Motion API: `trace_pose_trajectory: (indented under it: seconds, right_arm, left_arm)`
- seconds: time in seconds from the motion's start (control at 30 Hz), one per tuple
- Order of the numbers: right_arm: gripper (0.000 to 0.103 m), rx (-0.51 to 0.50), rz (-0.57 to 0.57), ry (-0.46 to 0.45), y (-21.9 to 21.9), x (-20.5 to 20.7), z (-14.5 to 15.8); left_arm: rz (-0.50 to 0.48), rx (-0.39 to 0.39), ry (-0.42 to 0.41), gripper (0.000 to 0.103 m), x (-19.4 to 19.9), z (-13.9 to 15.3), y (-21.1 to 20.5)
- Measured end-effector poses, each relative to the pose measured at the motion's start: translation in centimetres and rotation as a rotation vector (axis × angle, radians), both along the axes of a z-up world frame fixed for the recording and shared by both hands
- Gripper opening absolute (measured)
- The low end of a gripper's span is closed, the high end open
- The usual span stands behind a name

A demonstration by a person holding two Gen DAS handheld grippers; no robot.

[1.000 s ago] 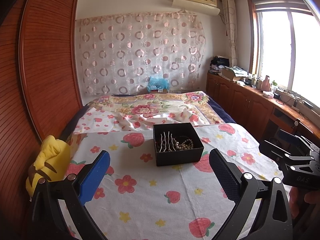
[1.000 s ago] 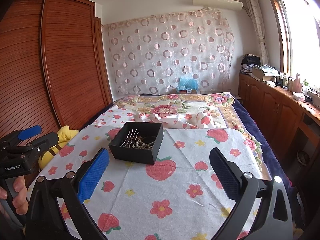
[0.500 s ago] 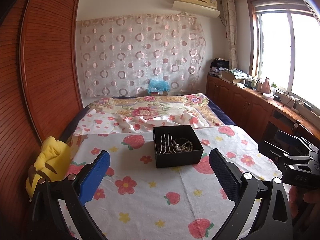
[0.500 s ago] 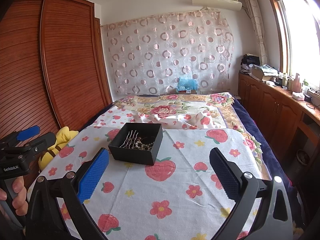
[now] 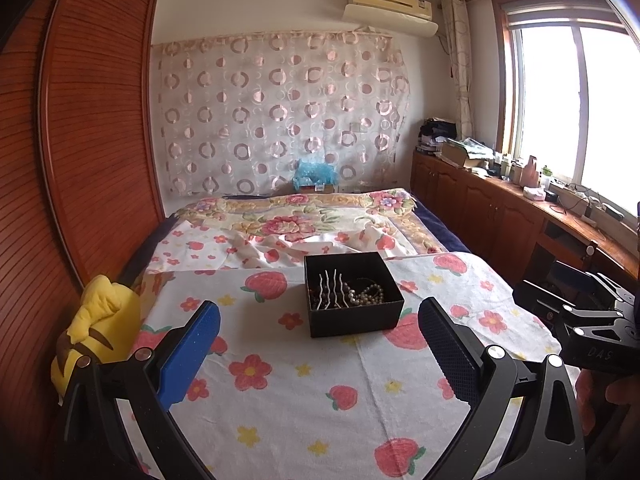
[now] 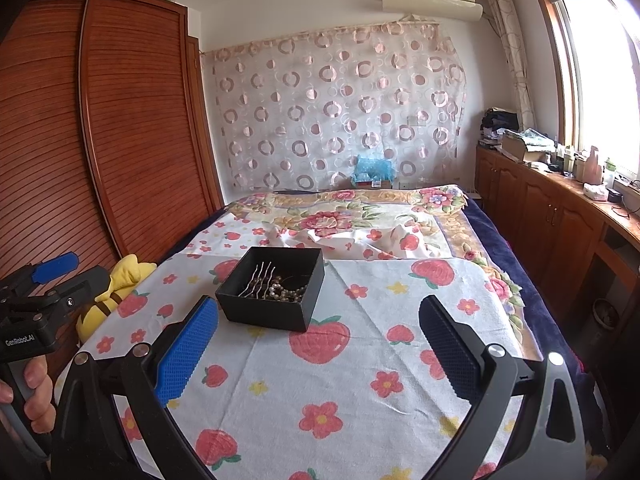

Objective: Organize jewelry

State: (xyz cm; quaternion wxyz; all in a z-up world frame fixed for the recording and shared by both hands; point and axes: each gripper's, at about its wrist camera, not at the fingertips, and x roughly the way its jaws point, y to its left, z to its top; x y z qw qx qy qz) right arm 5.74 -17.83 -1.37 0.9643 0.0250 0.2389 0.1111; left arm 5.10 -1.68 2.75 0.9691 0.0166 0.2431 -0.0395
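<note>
Left gripper [image 5: 320, 344]: released, jaws spread wide, nothing between the pads; held above the strawberry-print cloth [image 5: 280, 412], short of the box.
Right gripper [image 6: 318, 344]: released, jaws spread wide, empty; held above the same cloth, with the box just beyond its blue pad [image 6: 186, 352].
Jewelry box [image 5: 352, 294]: black, open-topped, standing flat on the cloth near the middle of the bed.
Box contents: wavy silver hairpins [image 5: 330, 290] on the left side, a bead strand [image 5: 366, 294] beside them on the right; all inside the box.
Plush toy [image 5: 94, 328]: yellow, at the bed's left edge against the wooden wardrobe [image 5: 80, 160].
Far end of bed: floral blanket [image 5: 304, 220].
</note>
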Motion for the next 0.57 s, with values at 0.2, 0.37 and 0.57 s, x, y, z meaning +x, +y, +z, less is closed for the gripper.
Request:
trace_pose_trajectory:
  seconds: [0.2,0.37,0.57]
  right_arm:
    - [0.101,0.0,-0.001,0.0,-0.06,0.05,-0.01]
    - [0.101,0.001,-0.001,0.0,0.0,0.06,-0.06]
    - [0.101,0.0,-0.001,-0.001,-0.02,0.03,-0.04]
  left_arm:
    - [0.0,-0.002,0.002,0.096,-0.15,-0.15,0.16]
    - [0.001,-0.002,0.002,0.096,-0.13,-0.17,0.09]
    - [0.003,0.001,0.003,0.096,-0.04,0.19,-0.29]
